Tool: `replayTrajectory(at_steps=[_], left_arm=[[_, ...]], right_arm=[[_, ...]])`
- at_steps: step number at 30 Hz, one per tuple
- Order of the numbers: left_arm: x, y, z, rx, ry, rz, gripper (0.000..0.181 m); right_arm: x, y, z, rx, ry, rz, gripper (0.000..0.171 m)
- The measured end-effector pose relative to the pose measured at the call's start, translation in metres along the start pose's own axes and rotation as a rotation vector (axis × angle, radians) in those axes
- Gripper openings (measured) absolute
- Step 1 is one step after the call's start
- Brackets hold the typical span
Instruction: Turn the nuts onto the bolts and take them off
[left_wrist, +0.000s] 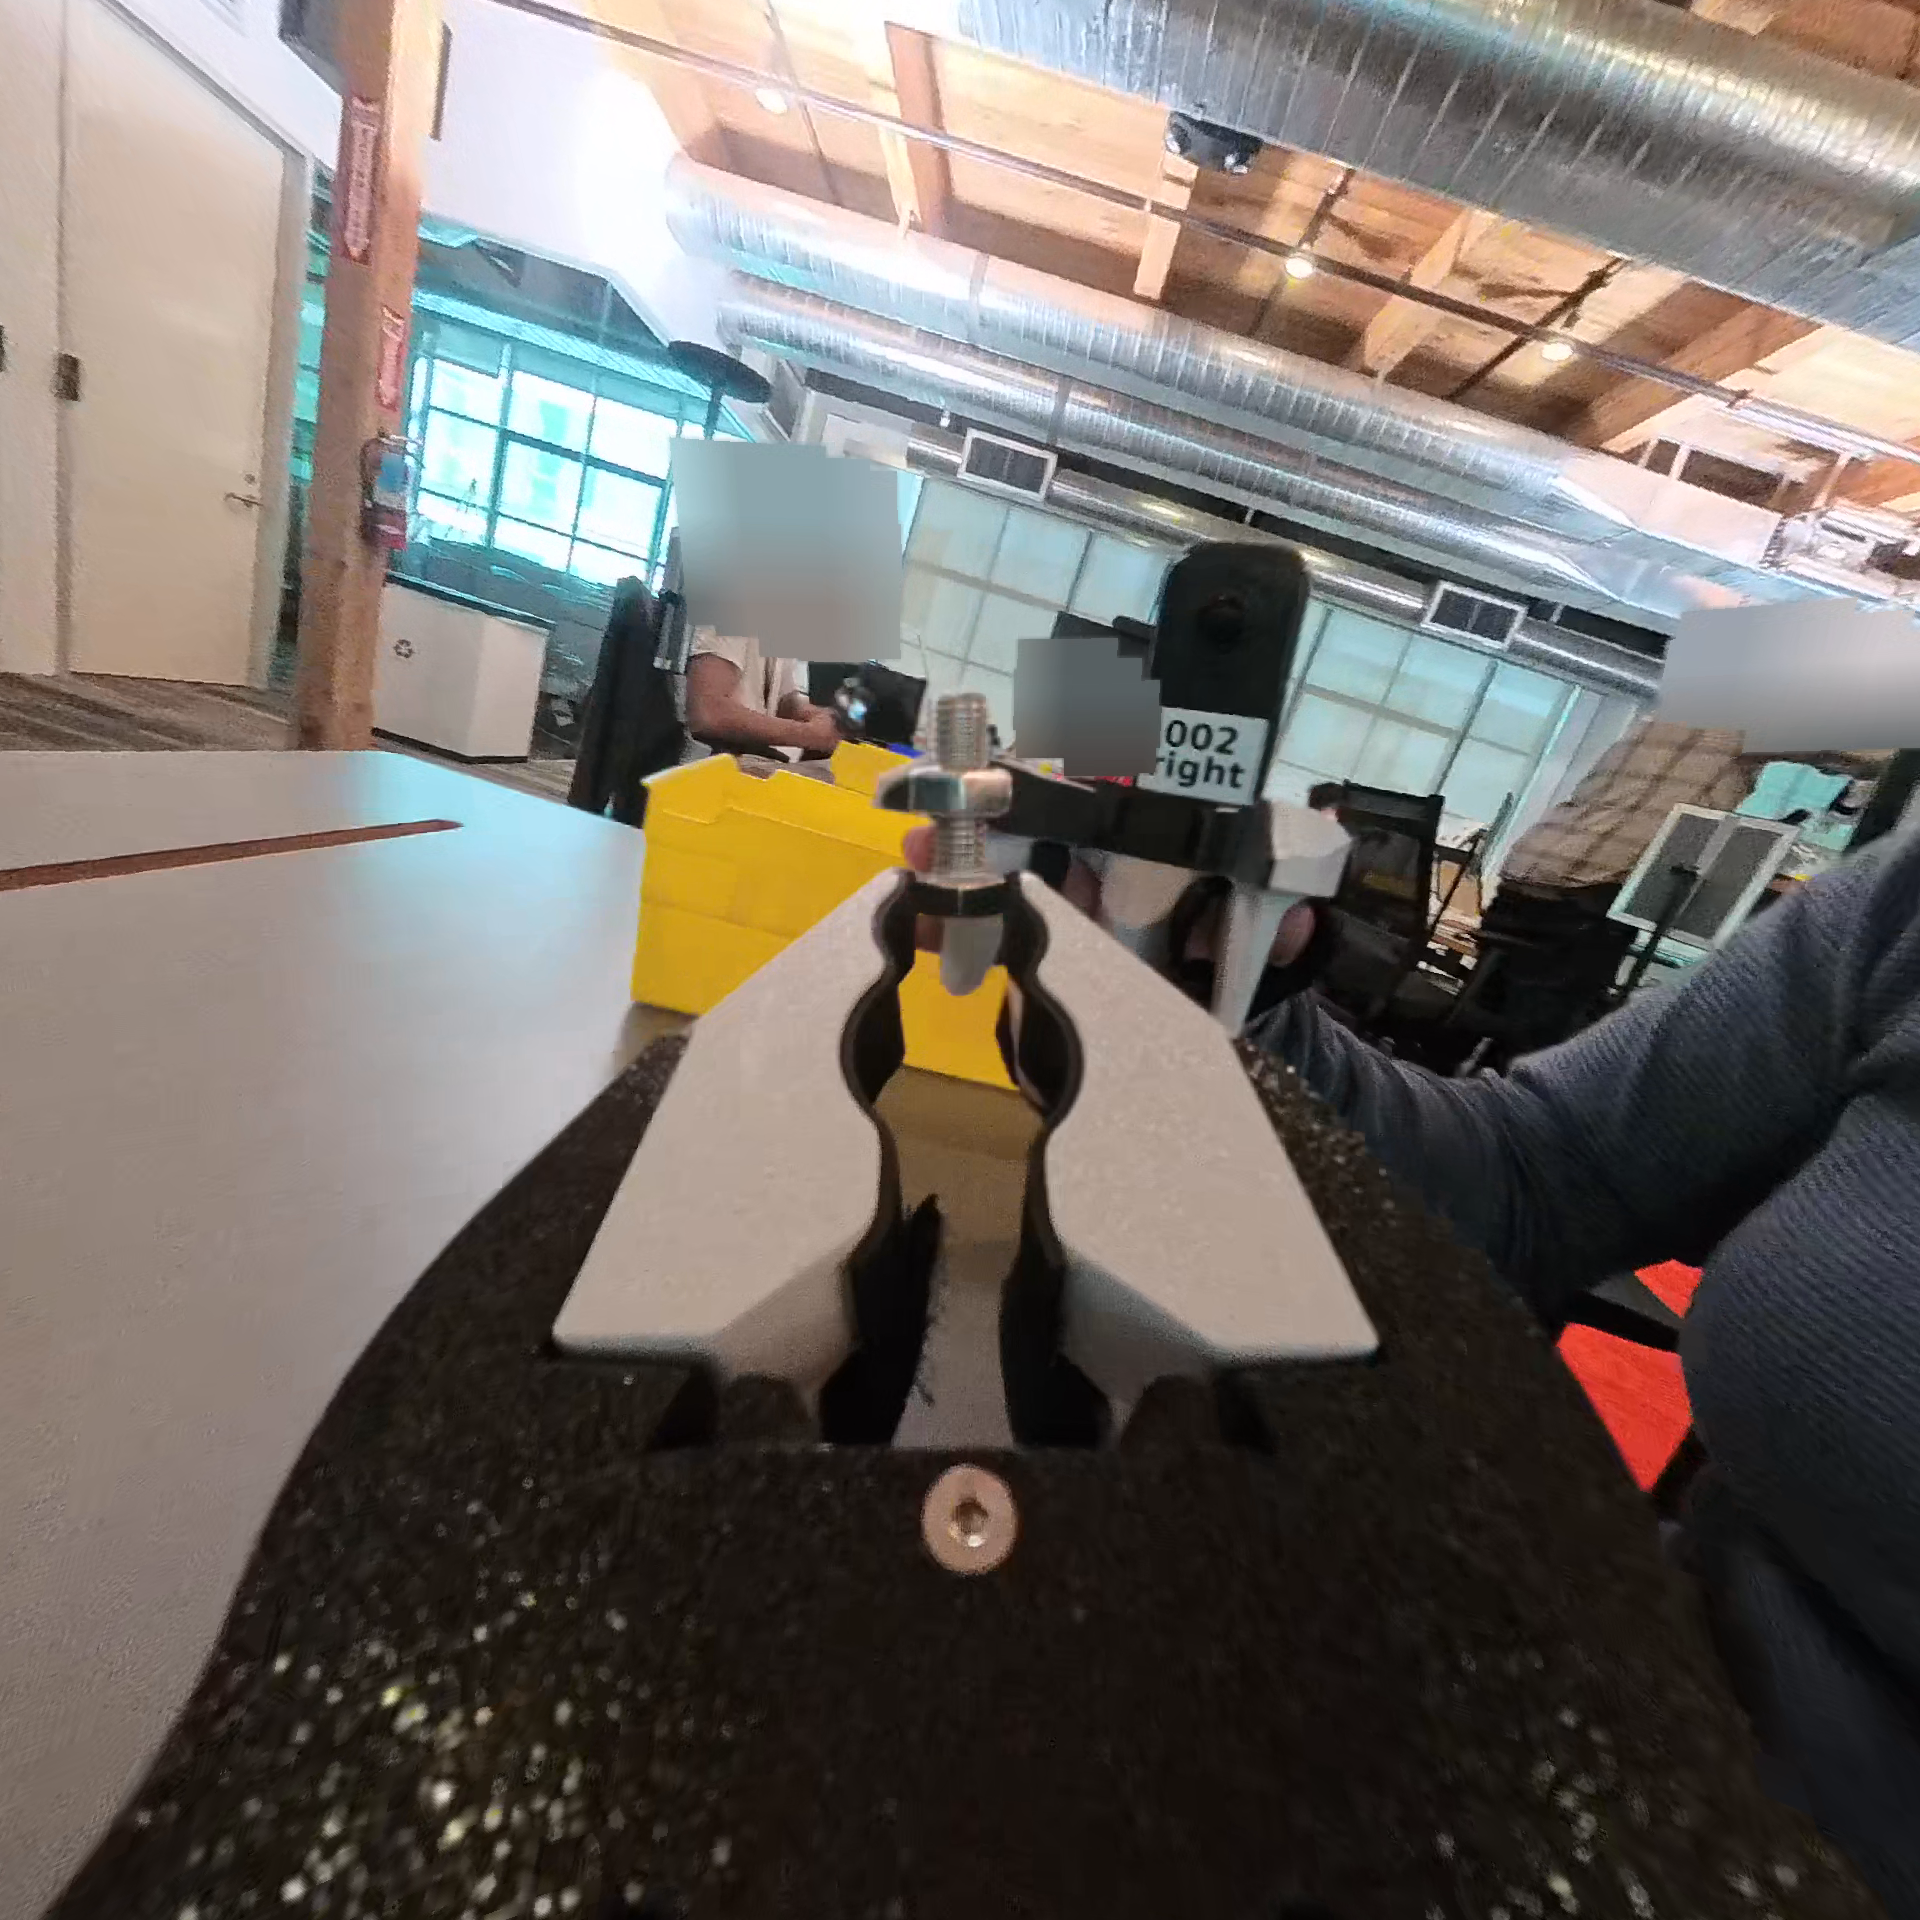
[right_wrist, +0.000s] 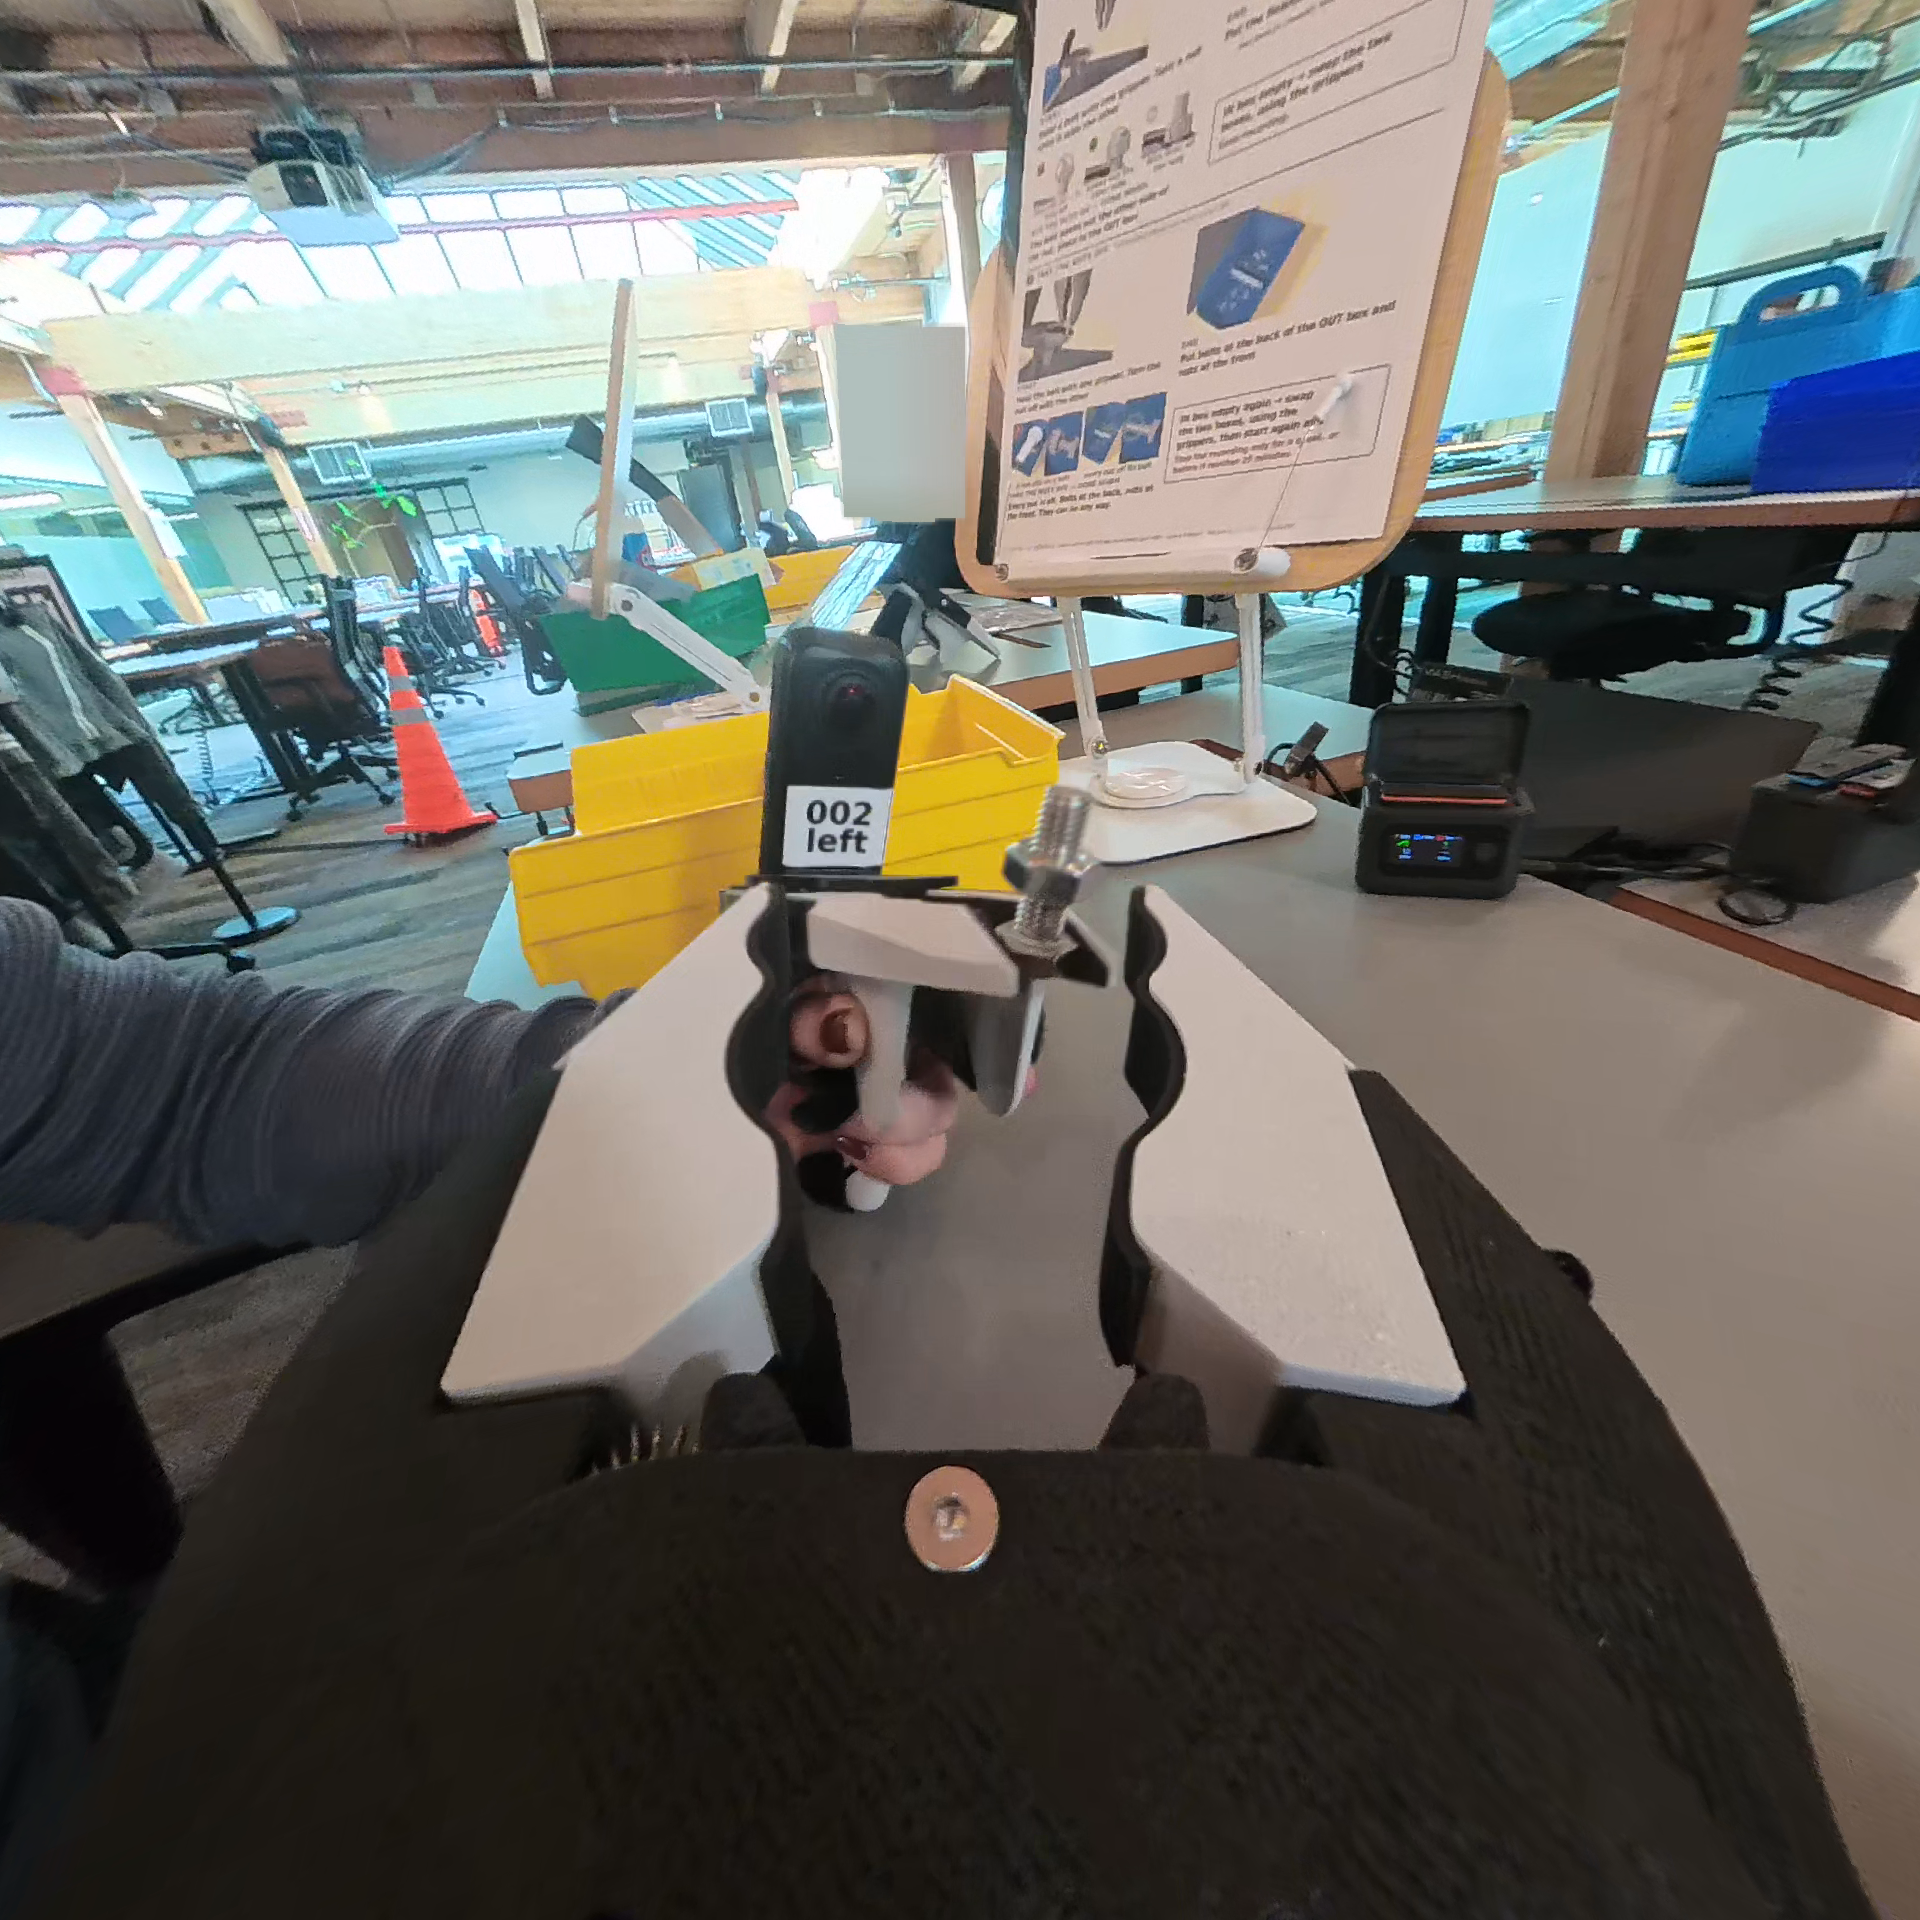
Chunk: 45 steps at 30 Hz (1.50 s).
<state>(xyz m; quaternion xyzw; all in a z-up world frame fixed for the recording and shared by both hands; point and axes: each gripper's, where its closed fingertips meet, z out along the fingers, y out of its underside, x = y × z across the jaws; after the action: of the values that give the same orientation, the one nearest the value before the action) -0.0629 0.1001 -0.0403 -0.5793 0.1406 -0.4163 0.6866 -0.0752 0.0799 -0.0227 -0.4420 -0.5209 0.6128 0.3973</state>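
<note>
Silver threaded bolt (left_wrist: 961, 805) wears a nut (left_wrist: 945, 795) midway; left jaws clamp its head, right jaws gape.

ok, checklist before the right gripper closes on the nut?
1. Left gripper shut on the bolt at its head: ok.
2. Bolt standing roughly upright, thread exposed: ok.
3. Nut on the thread, partway down: ok.
4. Right gripper open, jaws wide: ok.
5. Nut centred between the right gripper's tips: not ok, it sits nearer one finger.
6. Nut square on the thread, not crossed: cannot tell.
</note>
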Motion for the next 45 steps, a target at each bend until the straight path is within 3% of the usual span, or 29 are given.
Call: replayTrajectory(at_steps=[5, 8, 10, 12, 17, 21, 24, 29, 30, 32, 35, 38, 42, 45], left_arm=[[0.025, 0.018, 0.015, -0.080, 0.113, 0.008, 0.014], [0.013, 0.016, 0.012, -0.076, 0.057, 0.024, 0.015], [-0.005, 0.008, 0.003, -0.046, -0.066, 0.057, 0.014], [-0.030, -0.001, -0.009, -0.014, -0.197, 0.038, 0.014], [-0.014, 0.008, 0.001, -0.097, -0.140, 0.147, 0.014], [-0.005, 0.019, 0.008, -0.144, -0.104, 0.204, 0.014], [0.002, 0.016, 0.009, -0.118, -0.075, 0.209, 0.014], [0.005, 0.011, 0.010, -0.087, -0.088, 0.255, 0.016], [0.005, 0.011, 0.012, -0.086, -0.110, 0.270, 0.051], [-0.001, 0.014, 0.016, -0.108, -0.168, 0.278, 0.082], [-0.013, 0.009, 0.010, -0.120, -0.246, 0.293, 0.087], [-0.019, 0.009, 0.008, -0.116, -0.307, 0.320, 0.085], [-0.019, 0.009, 0.007, -0.113, -0.325, 0.328, 0.081], [-0.020, 0.015, 0.009, -0.145, -0.323, 0.366, 0.080]], right_arm=[[-0.009, 0.002, 0.004, -0.007, -0.037, 0.013, 0.066], [-0.015, 0.001, 0.004, -0.001, -0.063, 0.023, 0.070], [-0.010, 0.001, 0.003, -0.007, -0.035, 0.018, 0.075], [-0.009, -0.002, -0.003, 0.000, -0.059, 0.029, 0.055], [0.004, -0.006, -0.005, 0.016, 0.034, 0.016, 0.054], [0.011, -0.004, -0.007, 0.009, 0.079, 0.019, 0.041], [0.010, -0.004, -0.008, 0.002, 0.069, 0.028, 0.010], [0.005, -0.006, -0.009, -0.024, 0.056, 0.002, 0.008], [0.005, -0.007, -0.011, -0.041, 0.069, -0.022, 0.007], [0.005, -0.018, -0.021, -0.063, 0.123, -0.100, 0.008], [0.004, -0.047, -0.061, -0.169, 0.242, -0.253, 0.008], [0.024, -0.048, -0.138, -0.471, 0.471, -0.336, 0.008], [0.061, -0.005, -0.259, -0.908, 0.771, -0.070, 0.008], [0.074, 0.047, -0.326, -1.187, 0.832, 0.230, 0.008]])
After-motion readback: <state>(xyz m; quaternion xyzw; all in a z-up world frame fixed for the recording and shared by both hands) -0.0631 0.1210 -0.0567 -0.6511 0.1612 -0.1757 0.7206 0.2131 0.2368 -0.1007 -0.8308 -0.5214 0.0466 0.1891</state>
